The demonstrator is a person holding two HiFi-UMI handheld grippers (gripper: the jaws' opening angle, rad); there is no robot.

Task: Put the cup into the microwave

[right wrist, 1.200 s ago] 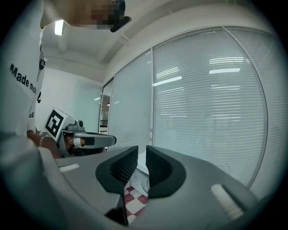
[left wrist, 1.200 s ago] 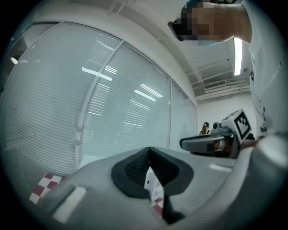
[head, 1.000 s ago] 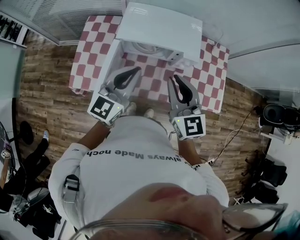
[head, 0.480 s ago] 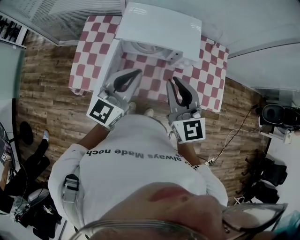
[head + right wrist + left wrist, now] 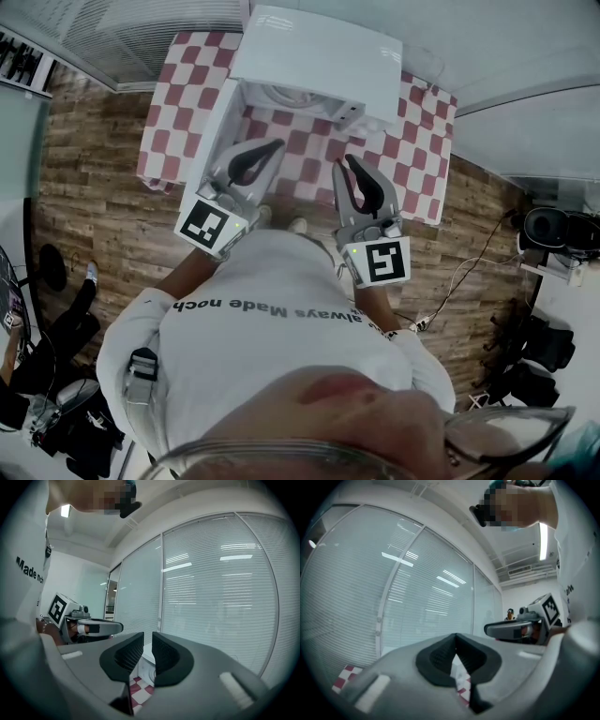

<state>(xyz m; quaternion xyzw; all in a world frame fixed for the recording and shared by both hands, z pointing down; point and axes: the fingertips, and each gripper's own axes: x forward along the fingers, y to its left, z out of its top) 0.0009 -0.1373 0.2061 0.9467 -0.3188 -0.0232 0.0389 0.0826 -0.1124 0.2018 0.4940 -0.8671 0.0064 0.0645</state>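
**Cup not positively located; both grippers empty before an open microwave**

Left gripper [image 5: 456, 643]: jaws shut tip to tip, nothing between them. Right gripper [image 5: 147, 645]: jaws drawn to a narrow slit, nothing held. Both hang just short of the table [image 5: 187, 86], pointing at the microwave [image 5: 319, 52], whose door [image 5: 221, 120] stands swung out to the left.

The cup cannot be fixed with certainty. A round white shape [image 5: 281, 94] shows inside the cavity, and a small pale item [image 5: 349, 114] stands at the microwave's front right corner. Either may be the cup, and both are too small to tell. The scene fits a cup already inside as well as one standing outside.

Risks, as judged:
- Closed jaws pushed toward a cup would knock it over instead of gripping it.
- The open door lies close to the left gripper's line, so a careless reach could strike it.
- Mistaking the round shape for the cup could lead to a false finding that the task is done.
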